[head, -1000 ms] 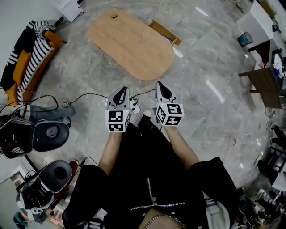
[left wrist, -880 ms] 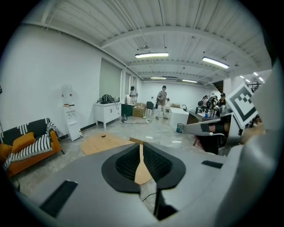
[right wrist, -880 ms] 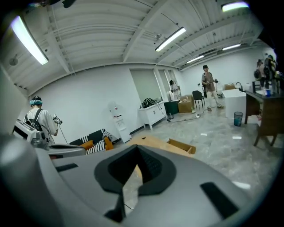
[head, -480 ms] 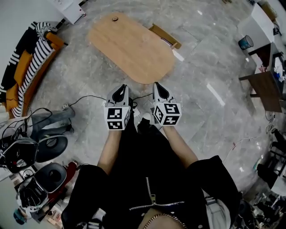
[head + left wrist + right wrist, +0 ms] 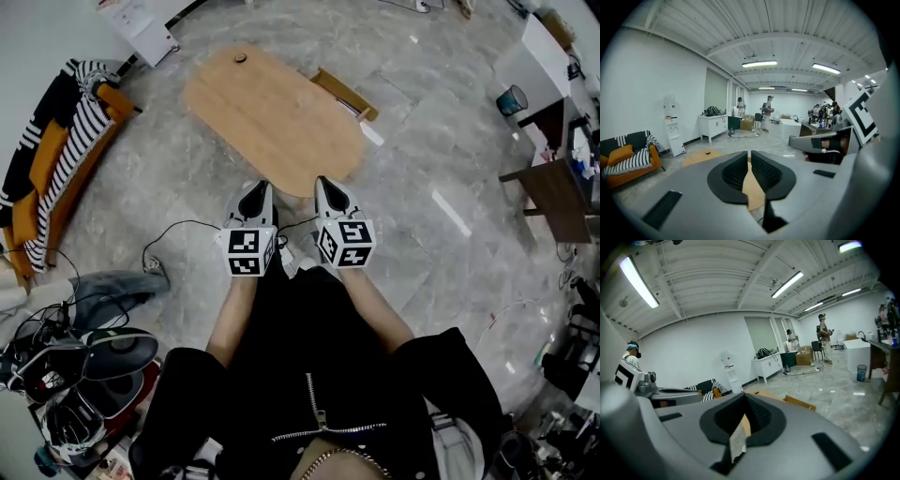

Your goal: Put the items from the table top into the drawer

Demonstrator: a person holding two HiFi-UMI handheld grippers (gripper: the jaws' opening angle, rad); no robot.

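Left gripper: jaws pressed together on nothing, held low, nose toward the table's near end.
Right gripper: clenched and empty too, just beside it, parked ready I'd judge.
Table: oval, long axis running away and leftward.
Item: small, dark, at the far end, well apart from both grippers; heading too small to tell.

The small dark round thing at the far end of the light oval wooden table top is too small for me to name. The shallow wooden drawer jutting from the table's far side is partly hidden by the top. In my left gripper view, my left gripper covers most of that table. The orange sofa with striped cushions runs off the head view's left edge.
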